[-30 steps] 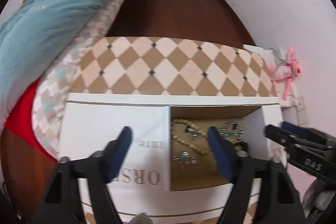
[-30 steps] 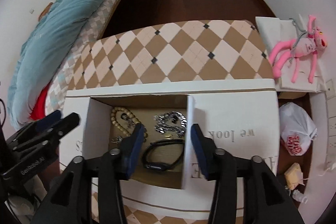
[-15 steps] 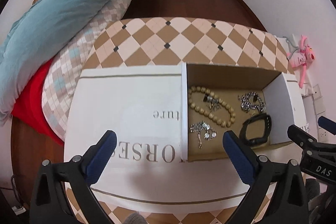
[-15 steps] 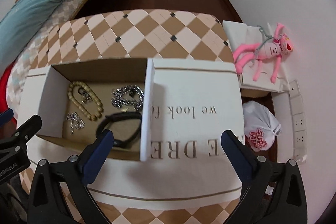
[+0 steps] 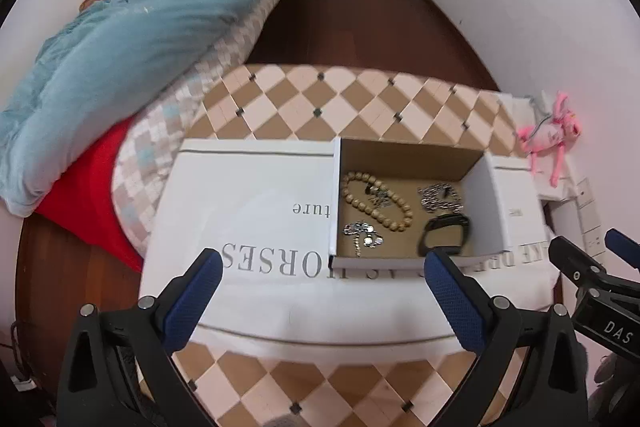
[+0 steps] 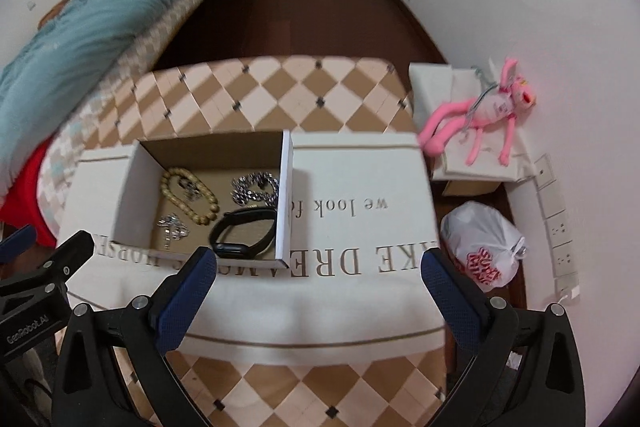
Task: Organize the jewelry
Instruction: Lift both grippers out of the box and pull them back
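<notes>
Jewelry was already gathered in the open cardboard box point(image 5: 412, 163), which sat on a white printed cloth point(image 5: 256, 195) spread over the checkered tabletop point(image 5: 340, 99), toward its near edge and closer to the right side than the left. Furthest left, the left gripper point(image 5: 322, 303) hung above the near edge of the cloth, its blue pads spread wide with nothing between them; its jaws had just been opening. From it the box lay ahead and a little to the right, its long axis running side to side across the view.

Inside the box, going left to right: a string of tan beads point(image 5: 378, 201) lay in a loop near the left wall, a small silver pendant piece point(image 5: 362, 233) in the near left corner, a heap of silver chain point(image 5: 440, 195) toward the far right, and a black band point(image 5: 444, 237) at the near right corner, close to the front wall.

On the right, the right gripper point(image 6: 318, 295) was likewise spread wide and empty, its jaws also just opened, and from it the box point(image 6: 208, 151) lay ahead and to the left. The black band point(image 6: 244, 233) sat nearest it, just beyond its left pad. Neither tool touched anything. I judged the two about equally near, the right one slightly better placed for the band.
</notes>
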The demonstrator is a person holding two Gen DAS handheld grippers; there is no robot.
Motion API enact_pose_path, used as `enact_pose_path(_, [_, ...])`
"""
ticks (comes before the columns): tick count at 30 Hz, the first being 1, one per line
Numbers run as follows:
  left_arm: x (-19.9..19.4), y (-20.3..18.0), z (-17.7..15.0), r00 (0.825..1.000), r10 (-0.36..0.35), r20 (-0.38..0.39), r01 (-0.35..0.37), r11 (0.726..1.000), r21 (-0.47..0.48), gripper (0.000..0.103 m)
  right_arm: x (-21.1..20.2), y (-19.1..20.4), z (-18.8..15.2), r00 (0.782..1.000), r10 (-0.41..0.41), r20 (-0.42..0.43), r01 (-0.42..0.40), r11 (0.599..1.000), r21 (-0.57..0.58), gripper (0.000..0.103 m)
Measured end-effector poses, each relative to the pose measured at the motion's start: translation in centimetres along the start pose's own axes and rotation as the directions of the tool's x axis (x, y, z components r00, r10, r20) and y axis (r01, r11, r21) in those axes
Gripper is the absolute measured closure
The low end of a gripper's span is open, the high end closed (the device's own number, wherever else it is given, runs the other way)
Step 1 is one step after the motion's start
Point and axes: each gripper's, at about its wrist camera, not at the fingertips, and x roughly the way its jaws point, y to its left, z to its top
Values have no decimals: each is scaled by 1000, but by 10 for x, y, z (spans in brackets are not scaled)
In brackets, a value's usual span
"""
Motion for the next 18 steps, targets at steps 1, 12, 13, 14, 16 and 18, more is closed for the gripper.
enact_pose_path(1, [-12,-1,-1,1000,-3,16,3,1000,3,0,-14,-1,-2,1000,3,19,-3,1000,4,0])
enact_pose_path(12, [-130,-7,-8,983,-36,179,30,999,39,0,-142,-11,-23,979,12,203,-19,999,36,0])
enact_pose_path(13, [-139,-7,-9,982,-38,185,31,999,39,0,-152,-13,-24,976,11,217,-20,999,41,0])
enact_pose_path(14, [-145,-7,-10,981,-36,189,29,999,37,0,-159,-14,-26,974,9,226,-19,999,44,0])
enact_pose_path(16, [-157,-5,-11,979,-43,198,38,999,34,0,-178,-15,-29,968,9,249,-21,999,46,0])
enact_pose_path(18, [-166,-4,-12,978,-40,206,35,999,25,0,-192,-17,-32,964,11,265,-23,999,45,0])
